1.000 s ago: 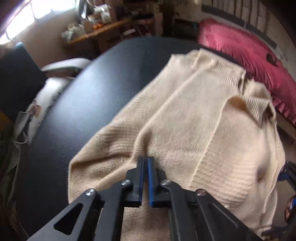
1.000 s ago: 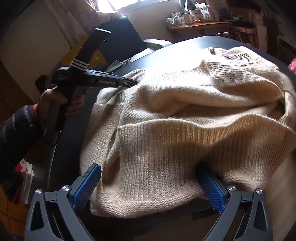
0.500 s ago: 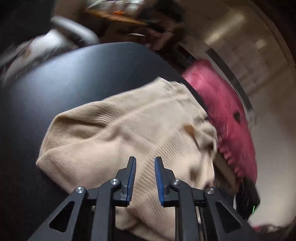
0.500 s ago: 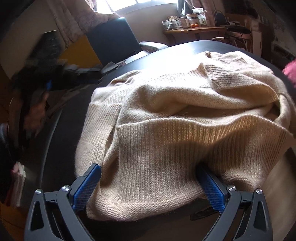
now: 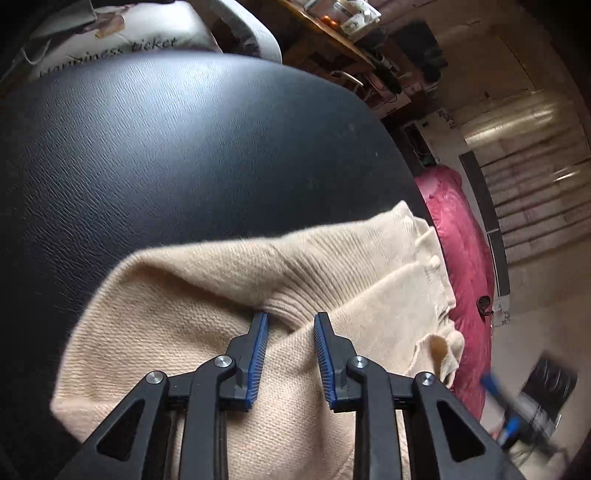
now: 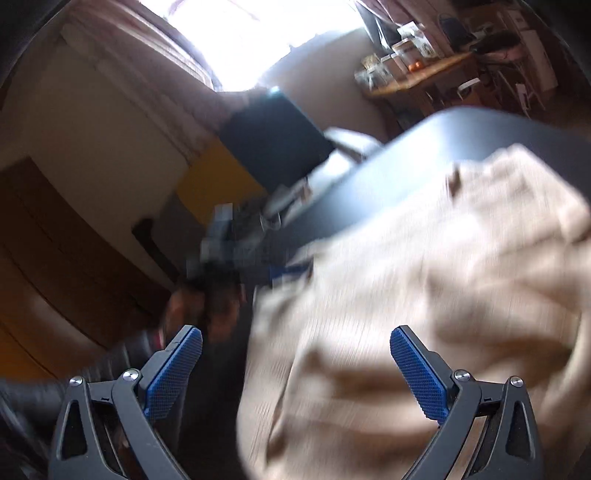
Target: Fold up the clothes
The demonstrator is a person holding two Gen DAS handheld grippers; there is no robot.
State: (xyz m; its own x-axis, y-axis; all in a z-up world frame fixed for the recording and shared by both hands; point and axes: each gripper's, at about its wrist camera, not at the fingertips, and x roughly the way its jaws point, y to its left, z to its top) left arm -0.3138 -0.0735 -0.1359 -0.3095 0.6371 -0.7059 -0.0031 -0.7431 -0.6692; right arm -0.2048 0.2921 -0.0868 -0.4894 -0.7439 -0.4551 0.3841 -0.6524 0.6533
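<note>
A cream knit sweater [image 5: 184,295] lies bunched on the black table [image 5: 184,147]. My left gripper [image 5: 290,332] is open just above it, and a raised ribbed fold of the knit runs between its blue pads [image 5: 258,350]. The right wrist view is motion-blurred. There my right gripper [image 6: 295,332] is wide open and holds nothing, hovering over the sweater [image 6: 443,277] near its left edge. The left gripper [image 6: 229,251] and the hand [image 6: 207,306] holding it show as a blur beyond.
A pink cushion [image 5: 461,258] lies past the table's right edge. A white printed bag [image 5: 110,40] and a cluttered wooden shelf [image 5: 332,29] are behind the table. A dark chair [image 6: 273,140] stands by the window.
My left gripper went from shut on the sweater to open and swung toward the sweater's edge. My right gripper lifted off the ribbed hem and swung left, still wide open.
</note>
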